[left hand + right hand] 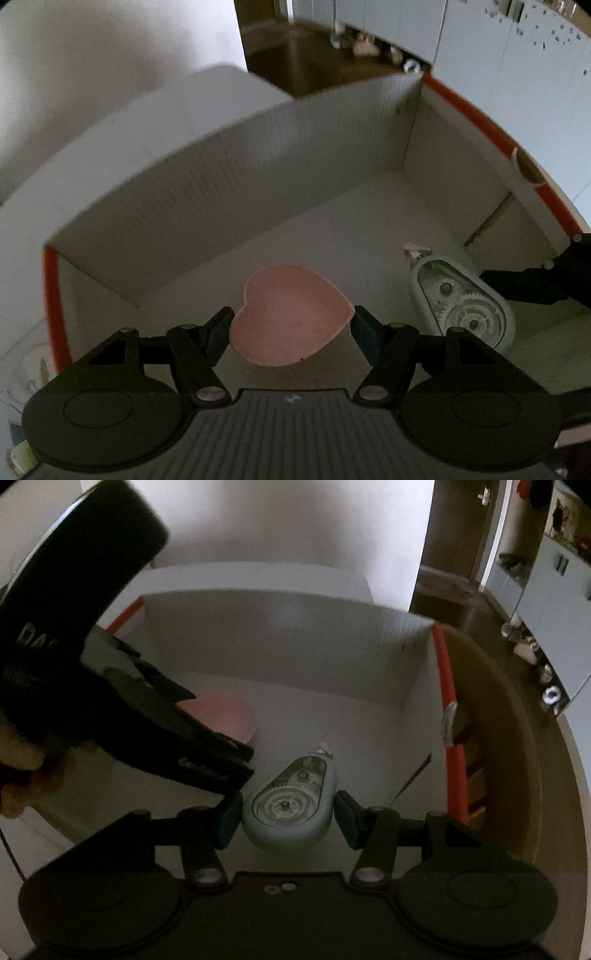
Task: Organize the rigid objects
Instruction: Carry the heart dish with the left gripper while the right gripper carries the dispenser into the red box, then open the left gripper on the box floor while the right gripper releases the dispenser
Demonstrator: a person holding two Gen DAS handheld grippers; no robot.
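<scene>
A pink heart-shaped dish [291, 317] lies on the floor of a white box with an orange rim [480, 114]. My left gripper [293, 332] is open, its fingers on either side of the dish without clear contact. A pale blue correction-tape dispenser [291, 808] with a clear geared window lies in the same box and also shows in the left wrist view [461, 299]. My right gripper [288, 816] is open around the dispenser, with small gaps at both pads. The dish shows partly in the right wrist view [229, 712], behind the left gripper's body [110, 686].
The box walls [280, 642] are tall on all sides. A thin dark stick [413, 779] leans near the right wall. A white wall and a brown floor [303, 48] with small items lie beyond. A brown curved surface [495, 738] borders the box on the right.
</scene>
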